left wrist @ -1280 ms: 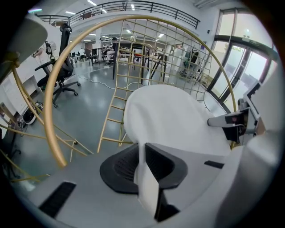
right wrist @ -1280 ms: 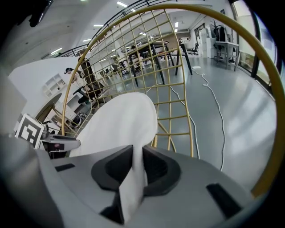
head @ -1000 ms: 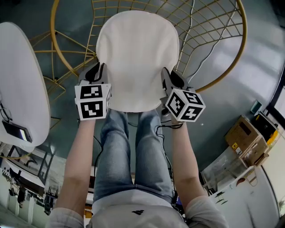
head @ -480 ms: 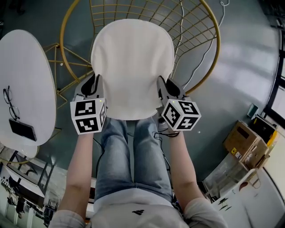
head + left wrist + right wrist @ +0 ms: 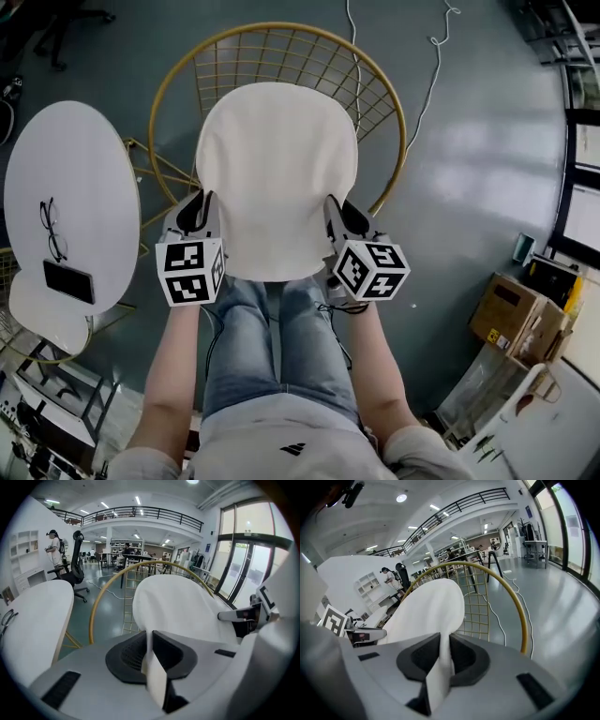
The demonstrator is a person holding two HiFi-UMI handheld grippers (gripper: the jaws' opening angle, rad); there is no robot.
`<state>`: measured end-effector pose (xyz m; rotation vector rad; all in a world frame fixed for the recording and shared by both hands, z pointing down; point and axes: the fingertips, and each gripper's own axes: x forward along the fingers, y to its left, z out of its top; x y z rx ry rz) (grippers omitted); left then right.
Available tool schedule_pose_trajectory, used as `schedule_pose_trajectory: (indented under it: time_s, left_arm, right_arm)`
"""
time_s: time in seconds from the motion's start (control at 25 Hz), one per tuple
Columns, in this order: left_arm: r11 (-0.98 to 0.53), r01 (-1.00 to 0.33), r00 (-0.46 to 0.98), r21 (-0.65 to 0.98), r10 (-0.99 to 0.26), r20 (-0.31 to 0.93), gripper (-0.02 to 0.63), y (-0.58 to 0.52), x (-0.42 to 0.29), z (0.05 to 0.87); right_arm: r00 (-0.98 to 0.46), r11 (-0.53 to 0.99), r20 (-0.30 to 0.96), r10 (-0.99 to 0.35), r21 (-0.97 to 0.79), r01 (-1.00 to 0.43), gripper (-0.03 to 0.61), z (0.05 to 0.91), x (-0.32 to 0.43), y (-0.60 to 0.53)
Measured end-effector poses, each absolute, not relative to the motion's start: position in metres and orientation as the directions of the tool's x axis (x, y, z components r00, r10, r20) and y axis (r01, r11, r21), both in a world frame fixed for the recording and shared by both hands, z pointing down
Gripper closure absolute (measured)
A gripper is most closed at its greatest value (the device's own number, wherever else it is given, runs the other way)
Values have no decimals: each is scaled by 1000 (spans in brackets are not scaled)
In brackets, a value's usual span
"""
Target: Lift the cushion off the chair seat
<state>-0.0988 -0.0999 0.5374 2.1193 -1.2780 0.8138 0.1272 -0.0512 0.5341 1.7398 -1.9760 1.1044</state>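
Between the left gripper (image 5: pixel 197 210) and right gripper (image 5: pixel 341 214), the cushion (image 5: pixel 277 178) is being held. Its side edges are being clamped in their nearly closed jaws.

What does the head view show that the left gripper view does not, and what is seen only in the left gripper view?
Only the head view: a phone on the white table, a cardboard box on the floor, the person's legs. Only the left gripper view: the left gripper with its jaws shut on the cushion edge, an office chair, a balcony railing. Both: the cushion, the gold wire chair, the right gripper.
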Motion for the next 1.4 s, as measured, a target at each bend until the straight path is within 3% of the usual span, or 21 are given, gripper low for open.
schedule_pose_trajectory:
  time_s: [1.4]
  left_arm:
    - [-491,-865,489,100,-781,389,561,-126,-62,283]
  right_arm:
    - [-139,55,338,-931,-245,-968,512,275,160,-61]
